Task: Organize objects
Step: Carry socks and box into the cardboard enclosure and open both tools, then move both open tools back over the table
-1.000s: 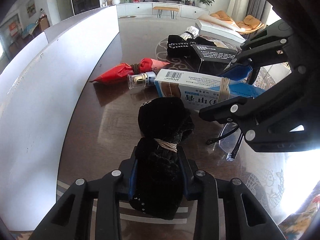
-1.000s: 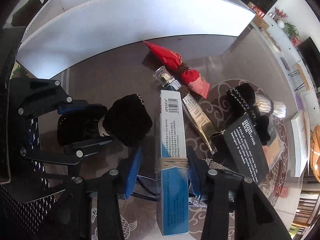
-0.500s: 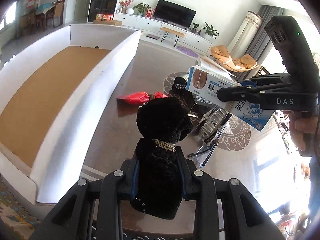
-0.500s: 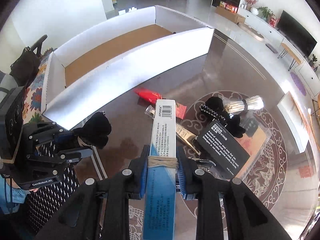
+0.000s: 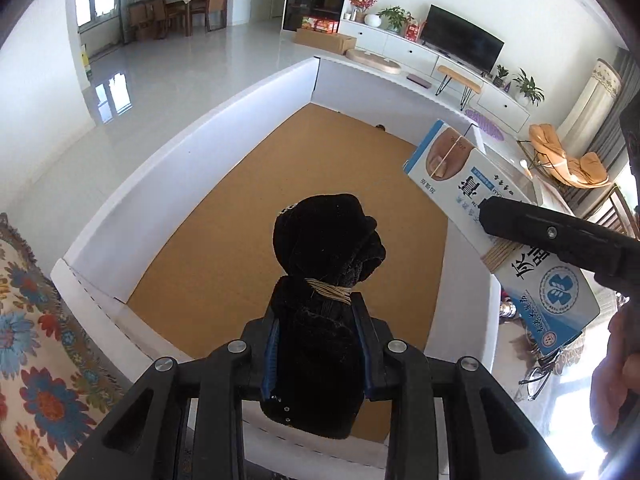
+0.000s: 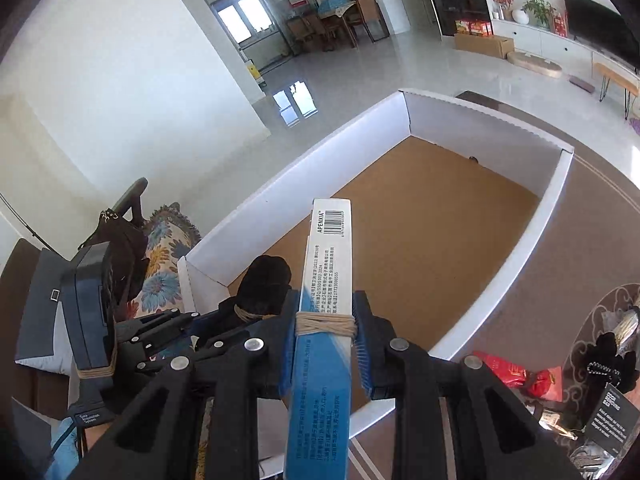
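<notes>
My left gripper [image 5: 318, 344] is shut on a black velvet pouch [image 5: 324, 264] tied with twine and holds it above the near end of a white cardboard box with a brown floor [image 5: 280, 216]. My right gripper [image 6: 324, 344] is shut on a long blue-and-white carton [image 6: 326, 280] bound with a rubber band, held over the same box [image 6: 420, 248]. The carton [image 5: 480, 208] and the right gripper's arm show at the right in the left wrist view. The pouch [image 6: 266, 280] and the left gripper show at the left in the right wrist view.
On the dark table to the right of the box lie a red packet [image 6: 516, 374], a black card [image 6: 610, 420], a black pouch [image 6: 612, 356] and glasses [image 5: 536, 380]. A floral cushion [image 5: 36, 340] lies left of the box.
Both grippers have lifted their objects from the table and swung left, from beside the box to above its open inside. The items left on the table have not moved.
</notes>
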`<action>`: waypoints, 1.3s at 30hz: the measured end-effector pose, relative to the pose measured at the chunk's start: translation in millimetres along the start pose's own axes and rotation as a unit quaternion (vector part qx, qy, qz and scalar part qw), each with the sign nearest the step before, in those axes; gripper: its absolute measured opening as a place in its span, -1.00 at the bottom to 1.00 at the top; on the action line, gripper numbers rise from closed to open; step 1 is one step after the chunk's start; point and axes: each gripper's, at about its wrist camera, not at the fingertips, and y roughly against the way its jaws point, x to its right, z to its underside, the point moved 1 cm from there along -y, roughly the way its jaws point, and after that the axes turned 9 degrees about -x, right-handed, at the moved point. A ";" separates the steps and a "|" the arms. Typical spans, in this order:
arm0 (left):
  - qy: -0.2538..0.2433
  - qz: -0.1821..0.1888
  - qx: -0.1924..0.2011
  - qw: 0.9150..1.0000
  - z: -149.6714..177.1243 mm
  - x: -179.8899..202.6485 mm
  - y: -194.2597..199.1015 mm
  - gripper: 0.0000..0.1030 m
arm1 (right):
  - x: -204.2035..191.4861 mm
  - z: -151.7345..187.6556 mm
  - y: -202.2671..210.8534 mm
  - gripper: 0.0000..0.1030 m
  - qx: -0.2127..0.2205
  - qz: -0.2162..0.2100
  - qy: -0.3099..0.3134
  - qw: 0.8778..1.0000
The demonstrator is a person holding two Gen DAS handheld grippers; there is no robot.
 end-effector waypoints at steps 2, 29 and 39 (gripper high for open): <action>0.003 -0.007 -0.019 1.000 1.0 -9.4 -11.3 -0.40 | -4.6 -1.7 -28.5 -0.50 -0.013 0.012 -0.008 1.000; -0.169 0.077 0.014 0.983 142.1 235.2 -32.2 0.72 | 170.5 260.4 119.5 1.00 0.135 0.263 -0.113 0.949; -0.198 0.012 0.016 0.980 157.5 253.8 -83.6 0.72 | 229.6 338.8 117.0 1.00 0.093 0.305 -0.167 0.933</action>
